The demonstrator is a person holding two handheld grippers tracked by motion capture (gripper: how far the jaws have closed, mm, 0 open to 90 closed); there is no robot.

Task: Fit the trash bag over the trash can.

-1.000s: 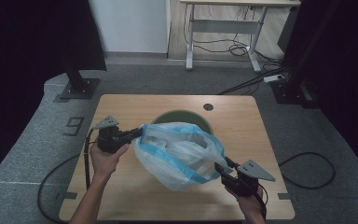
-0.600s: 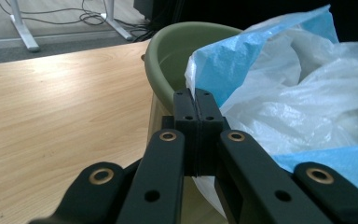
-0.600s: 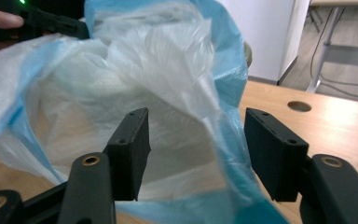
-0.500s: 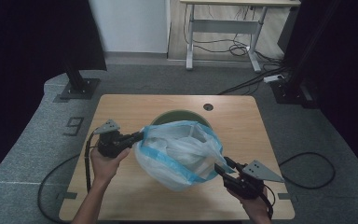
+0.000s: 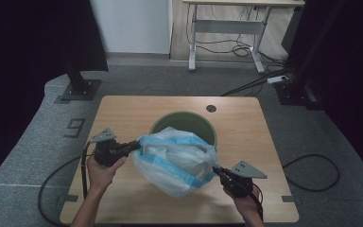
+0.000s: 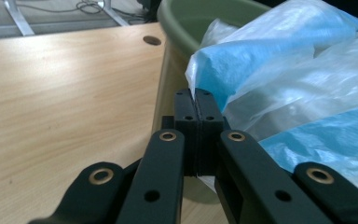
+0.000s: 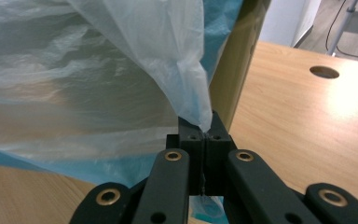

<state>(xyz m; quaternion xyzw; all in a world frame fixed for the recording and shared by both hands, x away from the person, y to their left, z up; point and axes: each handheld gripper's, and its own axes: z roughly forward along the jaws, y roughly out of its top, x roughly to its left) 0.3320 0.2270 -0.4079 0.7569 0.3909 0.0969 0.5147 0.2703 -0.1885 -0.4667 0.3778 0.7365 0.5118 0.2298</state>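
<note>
**Plastic bag stretched between two grippers over a green bin**

A translucent plastic bag (image 5: 177, 161) with blue bands hangs stretched above the wooden counter (image 5: 127, 111), pinched at opposite edges by the two grippers. Taking the bag's middle as the clock centre in the high view, the left gripper (image 5: 136, 145) meets it at about 10 o'clock and the right gripper (image 5: 216, 171) at about 4 o'clock.

In the left gripper view, the left gripper (image 6: 196, 100) has its jaws pressed together on a fold of the bag's blue-and-white film (image 6: 279, 88), with the bin's rim just behind it. In the right gripper view, the right gripper (image 7: 205, 128) is likewise clamped on a drawn-out corner of the bag (image 7: 121, 70), the film tapering down to a point between the closed jaws.

A round green bin (image 5: 194, 120) stands on the counter at roughly 12 o'clock from the bag; the bag's upper part overlaps the bin's near rim and covers part of its opening. Whether the bag touches the rim cannot be told.

The person's left hand (image 5: 101, 171) sits at 9 o'clock from the bag, the right hand (image 5: 246, 201) at about 4 o'clock, near the counter's front edge. A small round hole (image 5: 211, 108) in the counter lies beyond the bin, at 1 o'clock.
</note>
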